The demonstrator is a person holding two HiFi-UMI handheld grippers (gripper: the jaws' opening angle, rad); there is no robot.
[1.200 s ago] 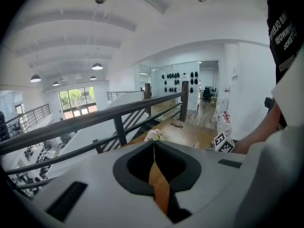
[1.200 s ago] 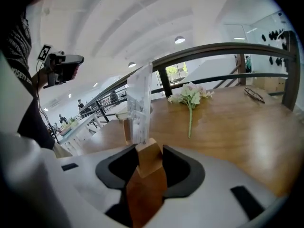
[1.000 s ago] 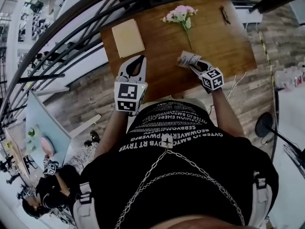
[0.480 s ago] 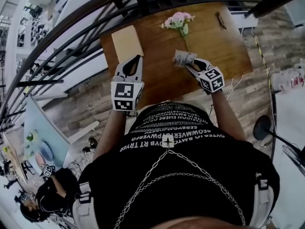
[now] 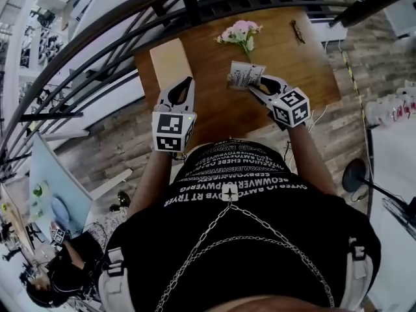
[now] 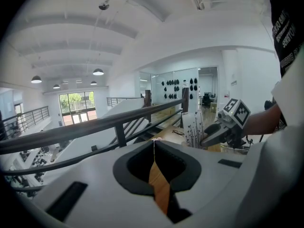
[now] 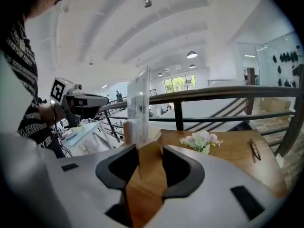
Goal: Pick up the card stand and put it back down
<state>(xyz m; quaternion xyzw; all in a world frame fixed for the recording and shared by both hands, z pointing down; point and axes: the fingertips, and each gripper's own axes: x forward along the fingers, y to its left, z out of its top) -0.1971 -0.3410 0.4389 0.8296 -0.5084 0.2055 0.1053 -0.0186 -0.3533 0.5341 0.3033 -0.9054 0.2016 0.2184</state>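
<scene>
- Right gripper (image 7: 149,146) fingers pinch the card stand (image 7: 138,103) between them; the card's print is too small to read.
- Left gripper (image 6: 153,140) fingers are pressed together, empty.
- Flowers (image 7: 202,141) lie beyond the right fingers.

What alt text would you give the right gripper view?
The right tongs grip the wooden base of a clear card stand, held upright. Beyond it, pink flowers lie on a wooden table by a dark railing; the left tongs hover at the left.

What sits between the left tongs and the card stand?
Nothing: in the head view only bare tabletop shows between the left tongs and the card stand held in the right tongs.
</scene>
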